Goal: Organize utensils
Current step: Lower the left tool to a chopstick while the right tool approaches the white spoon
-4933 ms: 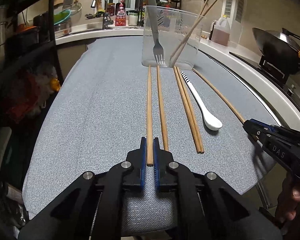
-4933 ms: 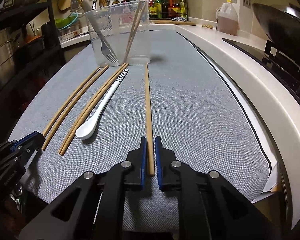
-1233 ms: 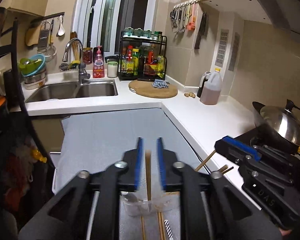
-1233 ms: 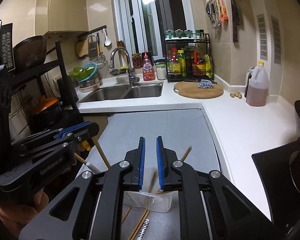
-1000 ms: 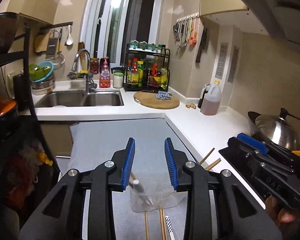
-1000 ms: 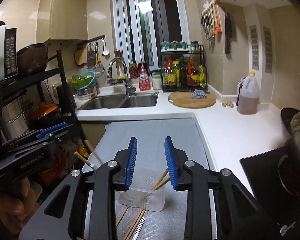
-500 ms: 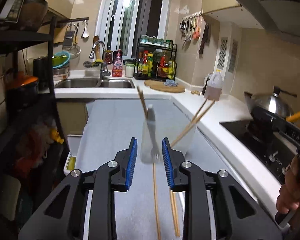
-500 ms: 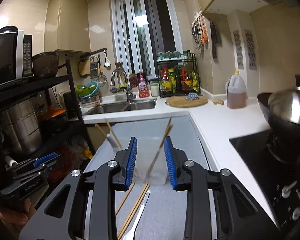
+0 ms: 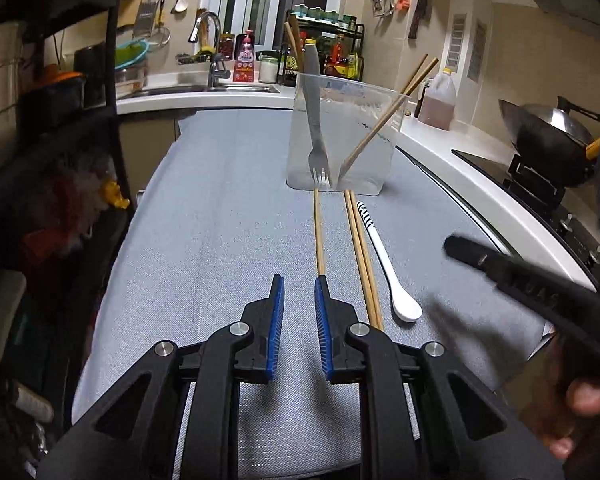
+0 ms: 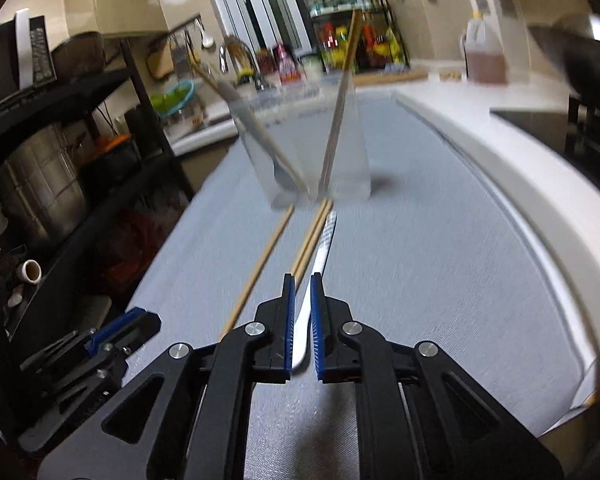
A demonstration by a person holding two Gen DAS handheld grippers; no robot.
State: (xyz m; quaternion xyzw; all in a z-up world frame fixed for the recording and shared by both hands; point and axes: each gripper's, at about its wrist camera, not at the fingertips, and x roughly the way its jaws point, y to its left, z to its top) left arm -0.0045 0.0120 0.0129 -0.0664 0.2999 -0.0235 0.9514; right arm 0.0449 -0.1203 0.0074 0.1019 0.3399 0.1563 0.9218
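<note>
The left claw (image 9: 299,292) hung open and empty over the grey cloth-covered table (image 9: 220,248). A single wooden chopstick (image 9: 319,232) ran from its right fingertip ahead to the clear plastic container (image 9: 342,136), which held a metal fork (image 9: 316,120) and leaning chopsticks (image 9: 384,118). The right claw (image 10: 301,292) was open, its jaws either side of the white ceramic spoon (image 10: 320,268), with a pair of wooden chopsticks (image 10: 312,236) just left of it.

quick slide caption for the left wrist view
Open left tool nears a single chopstick before the clear container.
</note>
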